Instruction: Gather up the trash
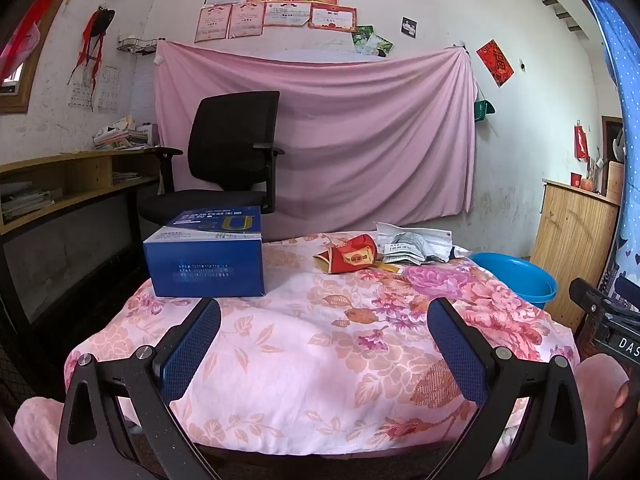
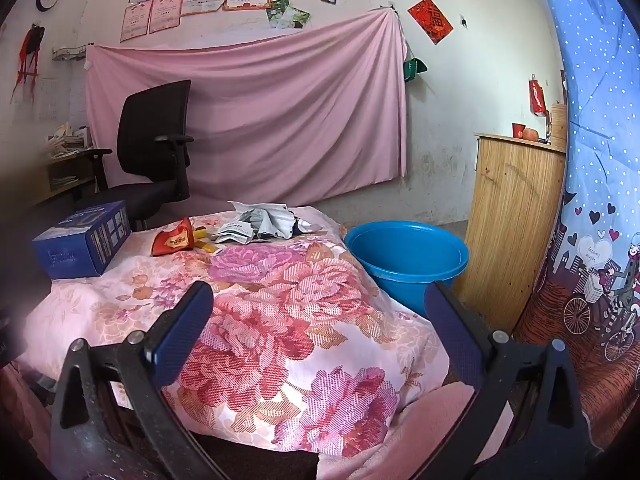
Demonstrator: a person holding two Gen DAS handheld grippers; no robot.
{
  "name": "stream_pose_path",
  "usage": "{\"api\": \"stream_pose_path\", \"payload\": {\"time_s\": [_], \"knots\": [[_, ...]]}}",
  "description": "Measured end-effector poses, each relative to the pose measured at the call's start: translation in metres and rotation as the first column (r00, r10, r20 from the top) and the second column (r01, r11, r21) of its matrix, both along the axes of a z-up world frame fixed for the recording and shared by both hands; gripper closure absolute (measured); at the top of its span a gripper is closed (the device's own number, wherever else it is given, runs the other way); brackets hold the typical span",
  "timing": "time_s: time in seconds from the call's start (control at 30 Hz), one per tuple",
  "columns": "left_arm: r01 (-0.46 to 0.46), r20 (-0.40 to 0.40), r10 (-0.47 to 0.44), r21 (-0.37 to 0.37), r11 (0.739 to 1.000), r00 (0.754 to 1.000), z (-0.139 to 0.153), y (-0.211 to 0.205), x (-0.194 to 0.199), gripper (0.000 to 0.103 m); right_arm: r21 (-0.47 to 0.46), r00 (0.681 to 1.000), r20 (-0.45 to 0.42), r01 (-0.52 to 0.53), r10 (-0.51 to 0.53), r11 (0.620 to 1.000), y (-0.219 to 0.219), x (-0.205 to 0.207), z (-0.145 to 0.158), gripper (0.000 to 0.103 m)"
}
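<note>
While holding left gripper (image 1: 323, 344) and right gripper (image 2: 318, 330) spread, gripping nothing, am judging task unstarted: red wrapper (image 2: 175, 242), crumpled packets (image 2: 260, 226), blue box (image 2: 82, 246) awaiting empty blue basin (image 2: 404, 276).

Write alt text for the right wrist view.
An open gripper hovers over a floral-covered table holding a blue box, a red wrapper and crumpled white packets. A blue basin sits beyond the table's right edge.
</note>
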State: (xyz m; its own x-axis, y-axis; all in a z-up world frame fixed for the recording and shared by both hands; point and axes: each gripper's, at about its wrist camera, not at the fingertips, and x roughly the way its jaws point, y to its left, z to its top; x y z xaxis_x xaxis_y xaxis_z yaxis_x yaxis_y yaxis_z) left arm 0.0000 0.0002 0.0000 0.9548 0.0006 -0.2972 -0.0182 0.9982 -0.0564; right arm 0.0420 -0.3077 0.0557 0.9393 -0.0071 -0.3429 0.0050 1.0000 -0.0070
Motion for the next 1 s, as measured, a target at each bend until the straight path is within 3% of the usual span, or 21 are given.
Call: {"api": "stream_pose_path", "payload": {"time_s": [1.0], "knots": [[0.011,-0.002,-0.011,0.008,1.0,1.0,-0.0003,-0.0052,-0.0027,0.002,0.001,1.0,-0.001,0.0,0.0,1.0,-0.0002,-0.0003,0.0004,0.0]]}}
